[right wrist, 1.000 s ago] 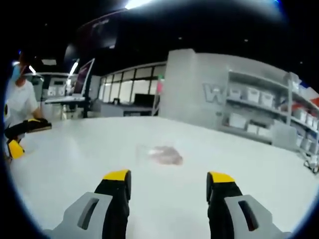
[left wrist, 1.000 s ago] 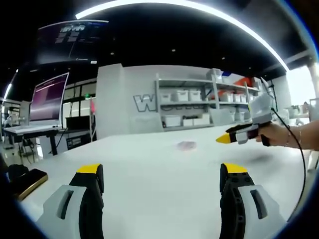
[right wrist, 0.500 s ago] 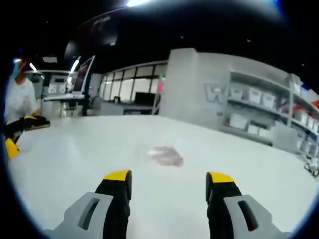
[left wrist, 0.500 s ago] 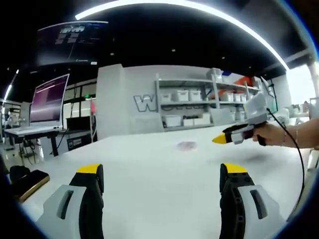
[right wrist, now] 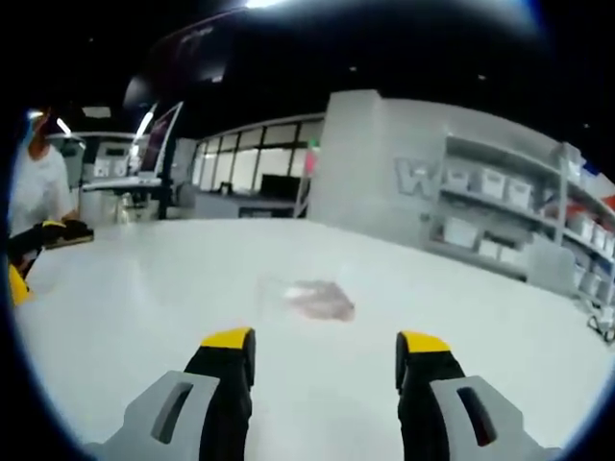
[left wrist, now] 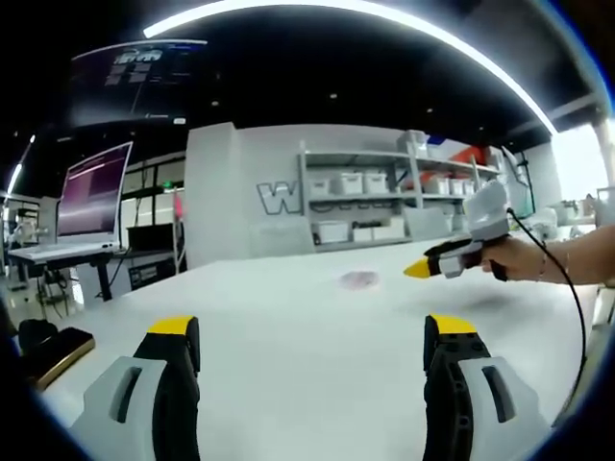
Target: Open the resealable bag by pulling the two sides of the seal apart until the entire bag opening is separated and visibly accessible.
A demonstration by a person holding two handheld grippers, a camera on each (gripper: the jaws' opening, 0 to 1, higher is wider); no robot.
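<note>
R gripper, seen in left gripper view, has slid a bit left and lower vs 1 s ago, closer to the bag. L gripper tip edged further off-frame.

The left gripper view looked low across the white table toward the shelving wall, its own jaws rising wide apart at the bottom, the resealable bag far off near the table's middle. The right gripper entered from the right edge. The right gripper view sat nearer the bag, facing the same shelving from another angle. Both views shared the tabletop, the bag and the shelving wall.
</note>
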